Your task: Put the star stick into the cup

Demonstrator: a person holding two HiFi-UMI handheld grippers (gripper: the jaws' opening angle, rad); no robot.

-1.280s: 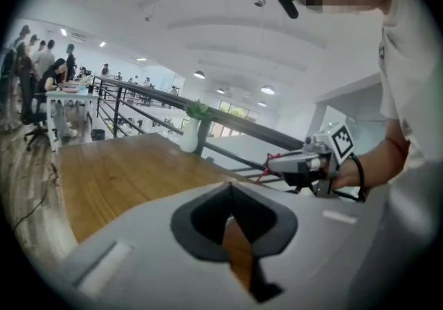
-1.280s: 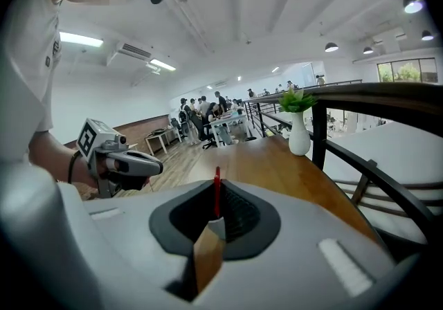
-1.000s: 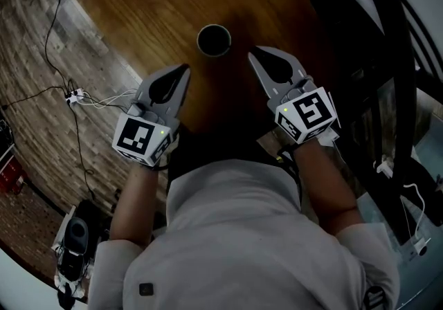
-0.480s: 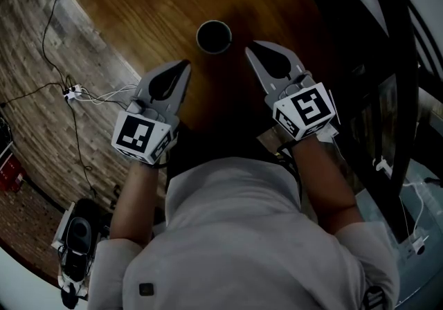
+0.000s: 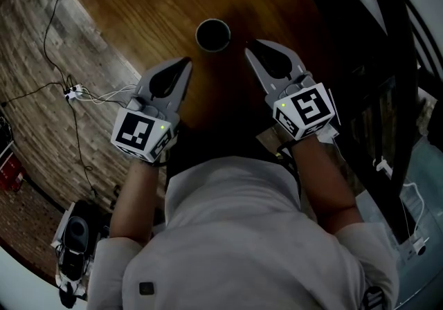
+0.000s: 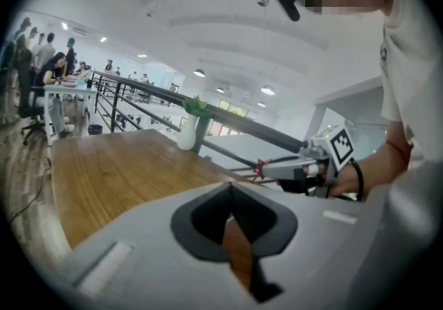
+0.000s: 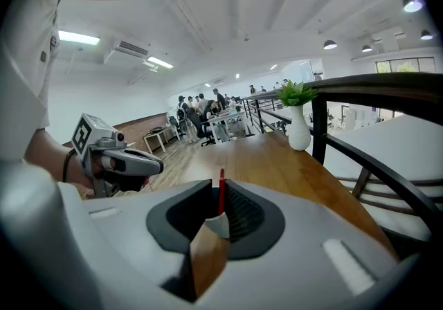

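A dark round cup (image 5: pixel 212 34) stands on the wooden table (image 5: pixel 138 4), just ahead of both grippers. In the right gripper view the pale cup (image 7: pixel 220 225) shows through the slit of the jaws, with a thin red stick (image 7: pixel 221 194) standing upright in it. In the left gripper view the stick's red star (image 6: pixel 261 166) shows beside the tip of the right gripper (image 6: pixel 291 169). My left gripper (image 5: pixel 185 64) is shut and holds nothing, a little left of the cup and nearer me. My right gripper (image 5: pixel 249 46) is also shut with nothing in it, close to the cup's right.
A white vase with a green plant (image 7: pixel 298 129) stands at the table's far end by a black railing (image 7: pixel 360 84). The table's curved edge runs left of my left gripper, over brick-pattern floor with cables (image 5: pixel 76 94). Several people sit at distant desks (image 6: pixel 48 66).
Almost nothing: the view shifted slightly and both shut grippers stay beside the cup.
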